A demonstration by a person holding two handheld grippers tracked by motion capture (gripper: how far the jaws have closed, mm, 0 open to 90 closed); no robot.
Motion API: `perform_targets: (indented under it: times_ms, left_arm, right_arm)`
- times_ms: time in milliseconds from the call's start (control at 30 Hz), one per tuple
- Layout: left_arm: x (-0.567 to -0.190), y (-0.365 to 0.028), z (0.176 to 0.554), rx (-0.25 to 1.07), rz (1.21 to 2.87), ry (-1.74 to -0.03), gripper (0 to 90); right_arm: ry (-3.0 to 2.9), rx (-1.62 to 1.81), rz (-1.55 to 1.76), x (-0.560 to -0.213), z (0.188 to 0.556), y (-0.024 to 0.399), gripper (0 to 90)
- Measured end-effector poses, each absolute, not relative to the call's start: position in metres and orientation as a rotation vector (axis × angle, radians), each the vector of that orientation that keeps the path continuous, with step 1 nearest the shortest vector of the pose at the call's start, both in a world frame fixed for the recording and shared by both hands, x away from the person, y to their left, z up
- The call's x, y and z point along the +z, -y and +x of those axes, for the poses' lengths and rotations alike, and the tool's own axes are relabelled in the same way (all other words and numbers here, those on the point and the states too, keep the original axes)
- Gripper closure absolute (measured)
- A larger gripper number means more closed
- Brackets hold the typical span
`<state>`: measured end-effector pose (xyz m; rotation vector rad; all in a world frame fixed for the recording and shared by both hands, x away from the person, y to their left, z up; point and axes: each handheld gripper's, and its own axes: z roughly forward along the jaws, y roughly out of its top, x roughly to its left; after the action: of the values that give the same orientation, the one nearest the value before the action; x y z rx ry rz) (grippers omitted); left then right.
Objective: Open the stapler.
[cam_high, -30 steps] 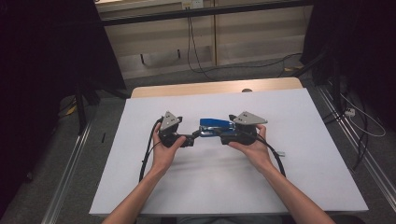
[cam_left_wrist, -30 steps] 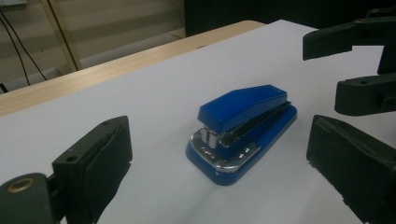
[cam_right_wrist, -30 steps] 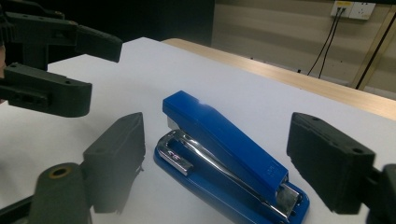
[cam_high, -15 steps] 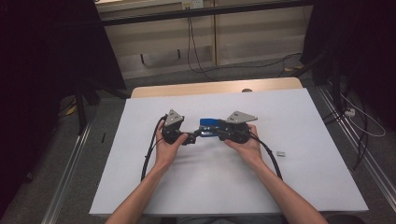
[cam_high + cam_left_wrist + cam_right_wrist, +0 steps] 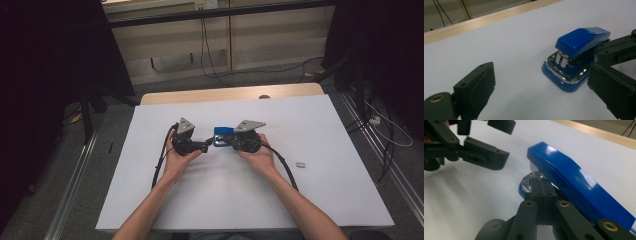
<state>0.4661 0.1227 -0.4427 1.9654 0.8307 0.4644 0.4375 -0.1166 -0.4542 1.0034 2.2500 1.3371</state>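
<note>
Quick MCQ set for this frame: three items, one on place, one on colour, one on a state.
1. Where is the stapler?
A. On the white table, between the left gripper and the right gripper
B. At the table's far right edge
C. On the floor

2. What colour is the stapler's top?
A. Red
B. Yellow
C. Blue

3. How do the left gripper's jaws stand?
A. Shut on the stapler
B. Wide open, holding nothing
C. Shut on a cable

Key:
1 A: the high view shows it on the table between the two hands.
2 C: both gripper views show a glossy blue cover.
3 B: the left gripper view shows bare table between its two jaws, with the stapler ahead of them.
</note>
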Motion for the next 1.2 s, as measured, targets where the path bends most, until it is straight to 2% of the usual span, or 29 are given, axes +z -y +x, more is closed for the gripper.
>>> perform_targets:
  times_ms: [267,333,767,900,1000,1200]
  left_arm:
    - [-0.442,-0.122,0.466,0.435,1.961,-0.821,33.2]
    - [-0.440,-0.120,0.464,0.444,1.974,-0.802,35.8]
    - [-0.449,-0.109,0.464,0.391,2.026,-0.794,78.1]
    - [-0.452,-0.107,0.468,0.390,2.030,-0.835,82.9]
    - [-0.452,-0.105,0.470,0.375,2.034,-0.843,90.0]
    - [-0.451,-0.099,0.469,0.394,2.048,-0.809,90.0]
  right_arm:
    - [-2.278,1.234,1.010,-0.456,0.442,0.115,90.0]
    - [-2.280,1.226,1.015,-0.456,0.442,0.115,90.0]
    - [-2.300,1.177,1.023,-0.458,0.443,0.114,90.0]
    - [-2.301,1.177,1.023,-0.458,0.443,0.114,90.0]
    - [-2.299,1.177,1.021,-0.458,0.443,0.114,90.0]
    - [-2.298,1.176,1.022,-0.458,0.443,0.114,90.0]
